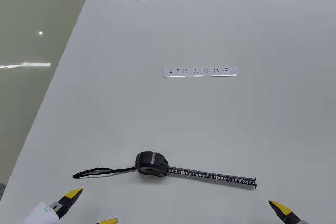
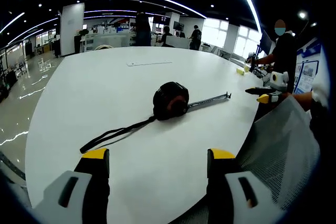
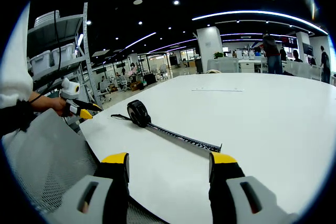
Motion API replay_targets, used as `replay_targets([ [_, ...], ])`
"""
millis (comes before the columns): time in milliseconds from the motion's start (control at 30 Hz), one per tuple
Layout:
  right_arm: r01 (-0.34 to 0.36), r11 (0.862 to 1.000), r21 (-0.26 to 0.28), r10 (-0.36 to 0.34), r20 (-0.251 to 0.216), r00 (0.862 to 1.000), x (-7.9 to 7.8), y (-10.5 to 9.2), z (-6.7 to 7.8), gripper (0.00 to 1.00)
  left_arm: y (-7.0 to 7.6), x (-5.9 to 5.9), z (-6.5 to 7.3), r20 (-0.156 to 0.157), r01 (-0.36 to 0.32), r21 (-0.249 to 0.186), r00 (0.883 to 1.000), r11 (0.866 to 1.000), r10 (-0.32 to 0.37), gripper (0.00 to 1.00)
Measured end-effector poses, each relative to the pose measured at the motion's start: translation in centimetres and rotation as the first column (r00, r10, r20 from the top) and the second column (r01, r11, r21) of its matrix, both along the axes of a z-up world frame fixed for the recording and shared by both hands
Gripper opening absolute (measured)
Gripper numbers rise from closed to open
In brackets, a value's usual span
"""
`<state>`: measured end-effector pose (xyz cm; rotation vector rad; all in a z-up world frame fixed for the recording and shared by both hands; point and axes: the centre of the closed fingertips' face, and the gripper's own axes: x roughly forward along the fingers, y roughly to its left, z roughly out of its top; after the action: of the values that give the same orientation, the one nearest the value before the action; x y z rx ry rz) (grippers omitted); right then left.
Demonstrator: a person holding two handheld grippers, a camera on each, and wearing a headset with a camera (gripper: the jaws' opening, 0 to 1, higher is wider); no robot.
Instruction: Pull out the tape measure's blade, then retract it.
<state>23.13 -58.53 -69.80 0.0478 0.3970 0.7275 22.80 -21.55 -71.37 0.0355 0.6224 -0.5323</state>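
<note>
Both your grippers spread, empty: left gripper (image 2: pixel 158 153), right gripper (image 3: pixel 169 157), at near edge of table (image 1: pixel 157 40). Between them lies tape (image 1: pixel 152 163), blade (image 1: pixel 212 176) out toward right, strap (image 1: pixel 97 172) toward left. Risk: smooth white top, so tape likely slides if you tug blade unbraced; blade may whip back on release. Power strip (image 1: pixel 200 71) well beyond. Open hall, glossy floor (image 1: pixel 31 51), shelving (image 3: pixel 58 40), people (image 3: pixel 273 53) far off.

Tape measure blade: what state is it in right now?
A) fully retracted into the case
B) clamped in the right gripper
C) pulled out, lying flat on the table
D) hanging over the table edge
C: the blade extends from the case and lies flat on the table.
</note>
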Motion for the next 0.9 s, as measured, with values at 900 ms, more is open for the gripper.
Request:
replay_targets([
  [900, 0.001, 1.000, 0.016, -0.001, -0.010, 1.000, -0.06, 0.23, -0.10, 0.61, -0.41, -0.03, -0.08, -0.009, -0.011, -0.035, 1.000, 0.999, 0.010, 0.74],
])
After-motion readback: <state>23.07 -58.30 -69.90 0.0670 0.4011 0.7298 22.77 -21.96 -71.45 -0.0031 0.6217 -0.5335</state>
